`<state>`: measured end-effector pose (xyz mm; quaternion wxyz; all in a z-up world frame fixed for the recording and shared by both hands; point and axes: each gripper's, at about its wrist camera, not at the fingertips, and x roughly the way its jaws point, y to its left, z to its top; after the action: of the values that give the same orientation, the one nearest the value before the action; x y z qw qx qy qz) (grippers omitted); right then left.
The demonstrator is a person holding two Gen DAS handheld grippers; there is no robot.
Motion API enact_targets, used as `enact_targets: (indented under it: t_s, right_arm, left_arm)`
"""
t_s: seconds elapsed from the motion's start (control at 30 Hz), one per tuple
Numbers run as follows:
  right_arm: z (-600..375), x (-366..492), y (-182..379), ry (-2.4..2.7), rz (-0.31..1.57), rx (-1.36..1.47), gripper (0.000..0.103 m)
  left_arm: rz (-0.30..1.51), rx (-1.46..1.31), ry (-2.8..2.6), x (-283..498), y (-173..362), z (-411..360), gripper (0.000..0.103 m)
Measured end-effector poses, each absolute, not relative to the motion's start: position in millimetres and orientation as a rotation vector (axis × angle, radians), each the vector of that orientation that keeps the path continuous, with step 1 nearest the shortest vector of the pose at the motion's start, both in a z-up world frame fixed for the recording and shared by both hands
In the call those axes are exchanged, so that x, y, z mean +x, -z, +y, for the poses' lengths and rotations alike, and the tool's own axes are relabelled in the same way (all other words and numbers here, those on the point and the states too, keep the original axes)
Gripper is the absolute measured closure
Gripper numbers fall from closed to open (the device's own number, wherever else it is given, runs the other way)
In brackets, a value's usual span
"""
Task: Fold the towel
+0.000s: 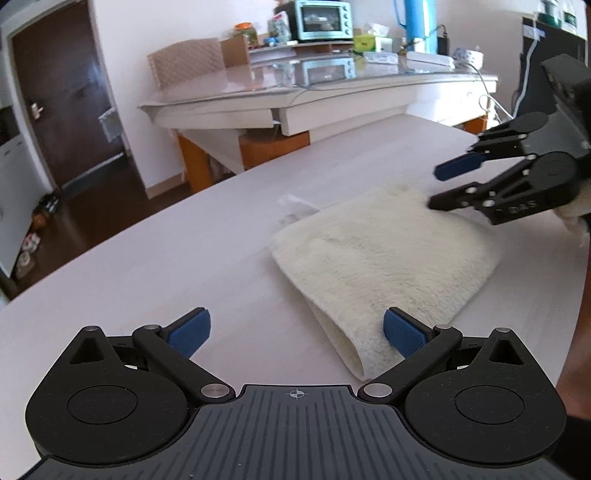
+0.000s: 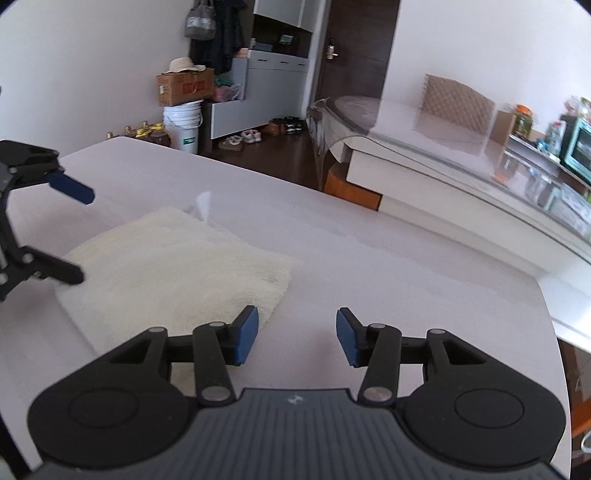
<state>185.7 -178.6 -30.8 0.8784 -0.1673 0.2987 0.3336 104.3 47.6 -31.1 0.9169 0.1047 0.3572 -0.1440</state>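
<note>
A cream, fluffy towel (image 1: pixel 380 258) lies folded on the pale table (image 1: pixel 129 266), with a small white tag (image 1: pixel 295 206) sticking out at its far edge. My left gripper (image 1: pixel 297 332) is open wide just above the towel's near folded corner, and its right pad (image 1: pixel 404 332) is over the cloth. My right gripper (image 1: pixel 436 187) hovers open at the towel's far right corner. In the right wrist view the right gripper (image 2: pixel 297 334) has nothing between its pads, and the towel (image 2: pixel 177 269) lies just left of it. The left gripper (image 2: pixel 86 236) is open at the towel's left side.
Beyond the work table's far edge stands a glass-topped table (image 1: pixel 332 88) with a teal toaster oven (image 1: pixel 323 20), jars and boxes. A padded chair (image 1: pixel 184 62) stands behind it. The floor holds a white bucket (image 2: pixel 183 125), a cardboard box and shoes.
</note>
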Motion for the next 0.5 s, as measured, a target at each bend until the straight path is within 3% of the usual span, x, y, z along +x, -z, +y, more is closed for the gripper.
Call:
enact_targets:
  t_s: [0.5]
  right_arm:
    - [-186.2, 145.8, 21.7, -0.742, 0.647, -0.231, 0.051]
  left_arm:
    - [0.750, 0.097, 0.186, 102.9, 31.2, 46.4, 0.001]
